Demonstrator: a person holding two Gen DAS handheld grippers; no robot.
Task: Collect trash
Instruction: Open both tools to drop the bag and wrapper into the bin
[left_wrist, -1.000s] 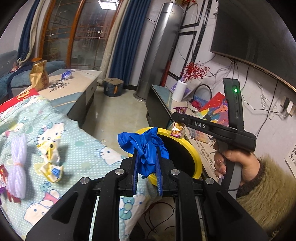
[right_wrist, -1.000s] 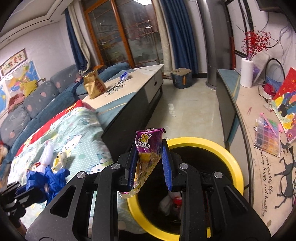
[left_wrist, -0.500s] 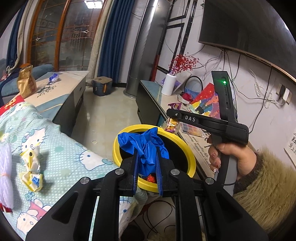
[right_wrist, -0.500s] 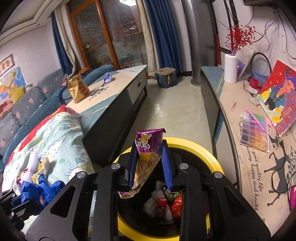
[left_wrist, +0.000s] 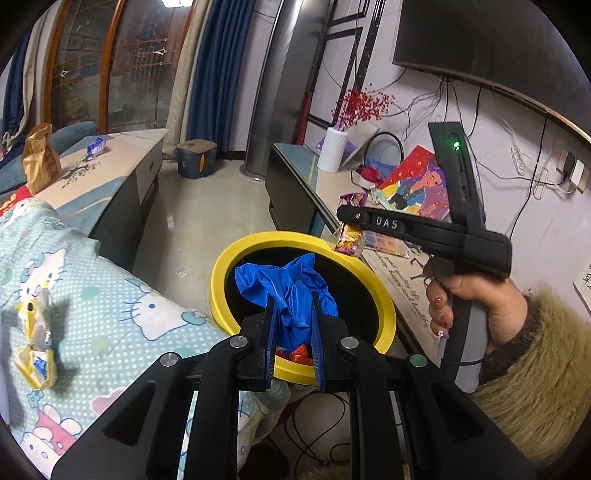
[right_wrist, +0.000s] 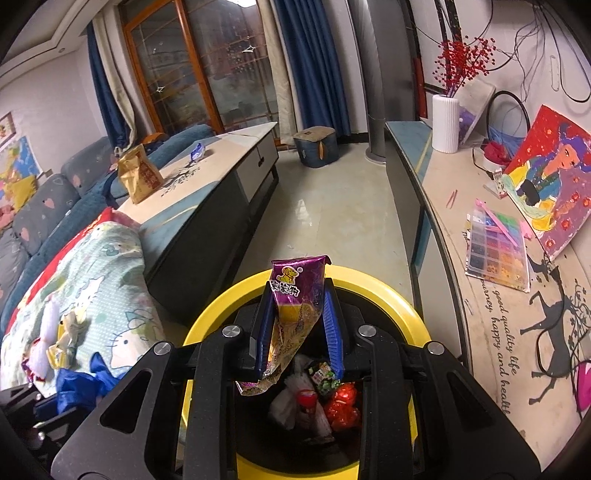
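1. Left gripper (left_wrist: 293, 328) grips a blue glove (left_wrist: 286, 291) over the near rim of the bin (left_wrist: 221, 273).
2. Right gripper (right_wrist: 298, 325) pinches a purple wrapper (right_wrist: 295, 306), though its fingers look spread.
3. Bin holds trash; yellow wrappers (left_wrist: 33, 339) remain on the left bedspread (left_wrist: 122, 291).
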